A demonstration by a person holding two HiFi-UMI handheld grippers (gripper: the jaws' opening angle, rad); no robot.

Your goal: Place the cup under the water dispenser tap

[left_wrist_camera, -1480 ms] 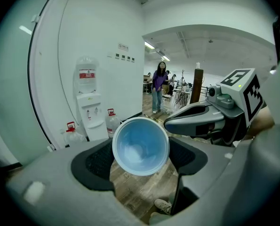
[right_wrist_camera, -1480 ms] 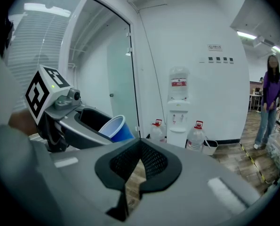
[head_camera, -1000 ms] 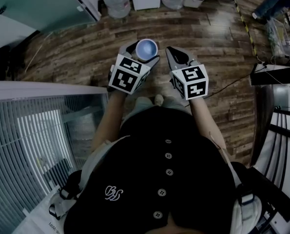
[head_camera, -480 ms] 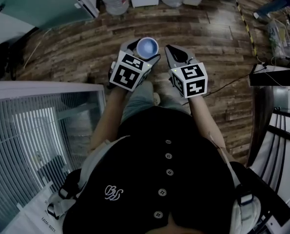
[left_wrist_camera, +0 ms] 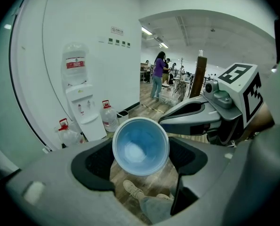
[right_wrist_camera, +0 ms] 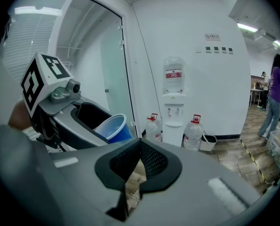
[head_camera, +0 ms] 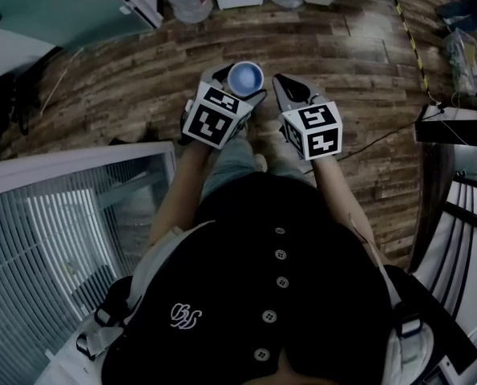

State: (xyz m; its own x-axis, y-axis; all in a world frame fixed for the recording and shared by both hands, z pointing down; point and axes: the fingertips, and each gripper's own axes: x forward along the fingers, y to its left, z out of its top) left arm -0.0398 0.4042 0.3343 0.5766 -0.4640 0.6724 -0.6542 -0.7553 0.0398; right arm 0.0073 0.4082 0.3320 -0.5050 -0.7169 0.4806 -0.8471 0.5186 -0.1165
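A blue cup is held upright, mouth up and empty, between the pads of my left gripper. In the left gripper view the cup fills the gap between the black pads. My right gripper hangs beside it to the right, shut and empty; its pads meet at the tips. The white water dispenser stands against the wall ahead, its taps well beyond the cup. It also shows in the left gripper view as the dispenser, left of the cup.
Water bottles stand on the floor on both sides of the dispenser, and a small white bin sits to its right. A glass partition runs along my left. People stand far off at the right. Cables lie on the wood floor.
Both grippers have edged forward toward the dispenser, the cup still in the left one. Neither grip has changed.
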